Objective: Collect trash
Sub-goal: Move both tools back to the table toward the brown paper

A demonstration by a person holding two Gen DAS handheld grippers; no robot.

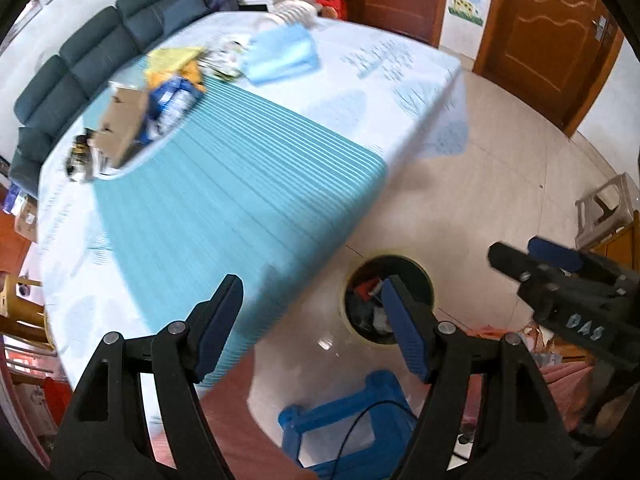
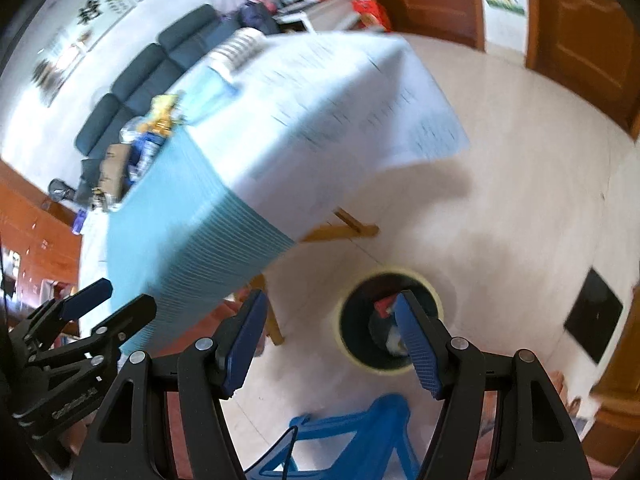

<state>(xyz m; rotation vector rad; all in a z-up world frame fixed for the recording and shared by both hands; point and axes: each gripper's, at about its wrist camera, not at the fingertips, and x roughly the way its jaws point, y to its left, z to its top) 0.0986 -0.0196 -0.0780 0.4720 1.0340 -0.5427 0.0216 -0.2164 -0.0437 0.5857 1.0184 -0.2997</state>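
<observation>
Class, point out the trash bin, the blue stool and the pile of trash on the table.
trash bin [image 2: 352, 354], right wrist view, yellow rim.
blue stool [image 1: 320, 420], left wrist view, seat edge.
pile of trash [image 1: 124, 120], left wrist view, cardboard box.

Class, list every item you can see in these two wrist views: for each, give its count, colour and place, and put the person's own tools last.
Table: one, pale cloth, centre.
Mat: one, teal ribbed, on table.
Trash pile: several blurred pieces, mixed colours, table's far edge.
Folded cloth: one, light blue, on table.
Trash bin: one, dark with yellowish rim, on floor, holding trash.
Stool: one, blue, floor nearby.
Sofa: one, dark grey, behind table.
Doors: two, brown, far wall.
Left claw: open, empty.
Right claw: open, empty.
</observation>
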